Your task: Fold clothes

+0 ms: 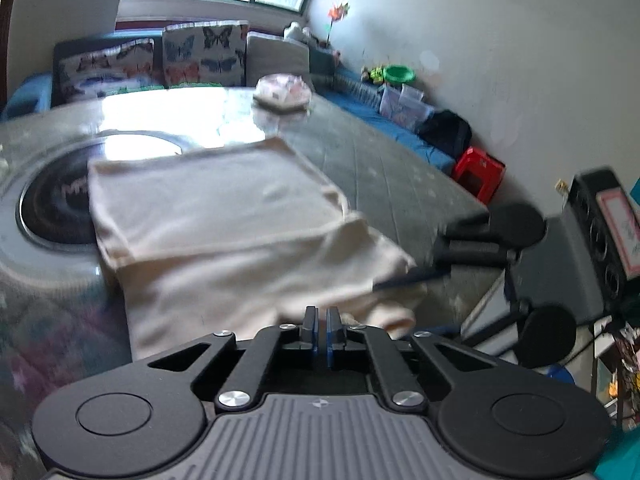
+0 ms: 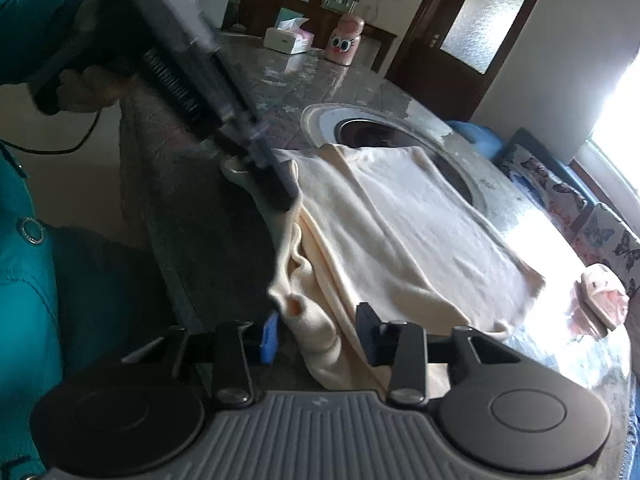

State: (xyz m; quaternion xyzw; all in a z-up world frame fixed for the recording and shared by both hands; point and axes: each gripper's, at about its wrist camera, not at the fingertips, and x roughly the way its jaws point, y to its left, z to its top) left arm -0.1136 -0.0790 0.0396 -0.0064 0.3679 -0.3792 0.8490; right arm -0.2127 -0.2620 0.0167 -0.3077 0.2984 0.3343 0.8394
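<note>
Cream knit garment point(image 2: 400, 232), partly folded, soft and rumpled, draped over the near edge of a glossy marble table point(image 1: 384, 168). Left gripper point(image 1: 321, 320) pinched shut at the hem; right gripper point(image 2: 316, 334) half-open around a bunched cuff, apparently ungripped. Risk: uneven lift, fold sliding on the slick stone.

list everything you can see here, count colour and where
garment: 1, cream, partly folded on table near edge
table: 1, grey marble, inset round hob under garment
tissue box: 1, white and pink, far end of table
jar: 1, pink with cartoon eyes, beside tissue box
cushions: several, butterfly print, on bench under window
stool: 1, red, on floor by wall
left gripper: black, jaws shut at garment's near edge
right gripper: black, jaws apart around a garment fold
sleeve: teal, left
</note>
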